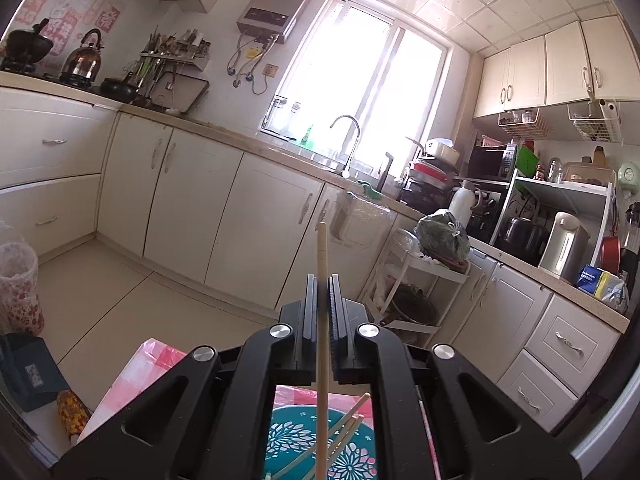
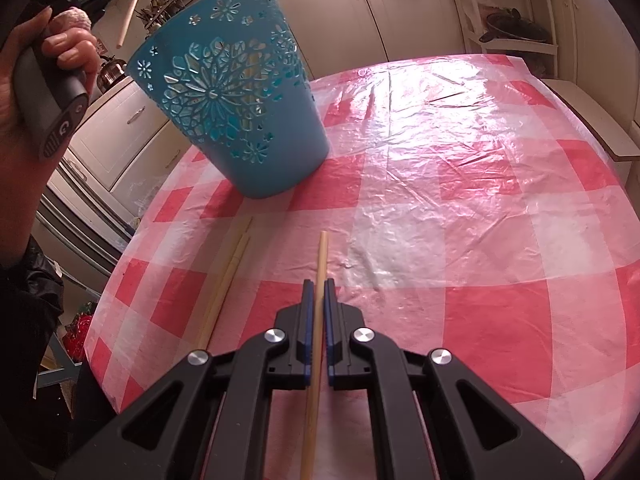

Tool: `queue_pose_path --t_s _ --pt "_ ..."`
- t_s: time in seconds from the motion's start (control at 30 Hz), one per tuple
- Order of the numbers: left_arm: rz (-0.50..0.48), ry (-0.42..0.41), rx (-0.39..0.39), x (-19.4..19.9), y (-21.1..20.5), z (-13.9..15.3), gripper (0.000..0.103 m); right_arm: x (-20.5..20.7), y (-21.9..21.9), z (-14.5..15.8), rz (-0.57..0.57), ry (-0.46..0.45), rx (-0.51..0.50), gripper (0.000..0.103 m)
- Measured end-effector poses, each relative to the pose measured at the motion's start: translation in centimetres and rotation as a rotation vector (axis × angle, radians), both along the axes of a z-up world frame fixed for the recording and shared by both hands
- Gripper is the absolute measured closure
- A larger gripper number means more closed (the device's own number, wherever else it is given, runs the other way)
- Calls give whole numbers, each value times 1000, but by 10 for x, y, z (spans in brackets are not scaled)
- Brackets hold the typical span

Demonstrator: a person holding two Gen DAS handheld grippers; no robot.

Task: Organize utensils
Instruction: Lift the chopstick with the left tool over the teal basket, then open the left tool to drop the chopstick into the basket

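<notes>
Holding one chopstick (image 1: 322, 320) clamped between its closed jaws, the left gripper (image 1: 323, 308) is hanging above the blue holder (image 1: 352, 452), where other chopsticks (image 1: 344, 428) are already leaning. The right gripper (image 2: 319, 304) is pinching another chopstick (image 2: 320, 264) low over the checked tablecloth (image 2: 480, 200), with two loose chopsticks (image 2: 228, 280) lying just beside it. Tipping the left stick's lower end inside the rim before letting go looks wisest.

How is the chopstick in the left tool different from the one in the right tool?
The left tool holds its chopstick in the air above the blue holder, tip toward the cabinets. The right tool holds its chopstick low over the checked tablecloth, pointing down. Both are pale, plain sticks, clamped between shut fingers.
</notes>
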State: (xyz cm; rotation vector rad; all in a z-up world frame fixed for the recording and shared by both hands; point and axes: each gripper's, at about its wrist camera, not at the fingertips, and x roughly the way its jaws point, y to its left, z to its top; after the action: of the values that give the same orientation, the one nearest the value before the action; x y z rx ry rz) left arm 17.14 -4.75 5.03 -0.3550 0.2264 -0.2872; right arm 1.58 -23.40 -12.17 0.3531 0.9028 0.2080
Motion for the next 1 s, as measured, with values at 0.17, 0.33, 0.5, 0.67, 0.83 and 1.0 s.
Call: queue_pose_path --t_s 0.17,0.33,0.5,0.67,0.83,1.0 --pt "12 5 14 2 -4 -13 98 0 -1 0 0 2 10 97" --pt "39 -2 18 0 -3 -20 98 0 -2 0 0 3 14 97" --pt "49 -3 28 -3 -3 -27 98 0 -2 0 -1 2 14 97" --pt "51 -5 10 -5 3 -27 98 0 -3 1 -1 3 17 98" --pt "45 -10 29 -8 1 -28 98 0 -3 1 -2 4 25 98" --pt "14 22 92 -11 -9 -40 98 0 -4 1 -4 5 33 97"
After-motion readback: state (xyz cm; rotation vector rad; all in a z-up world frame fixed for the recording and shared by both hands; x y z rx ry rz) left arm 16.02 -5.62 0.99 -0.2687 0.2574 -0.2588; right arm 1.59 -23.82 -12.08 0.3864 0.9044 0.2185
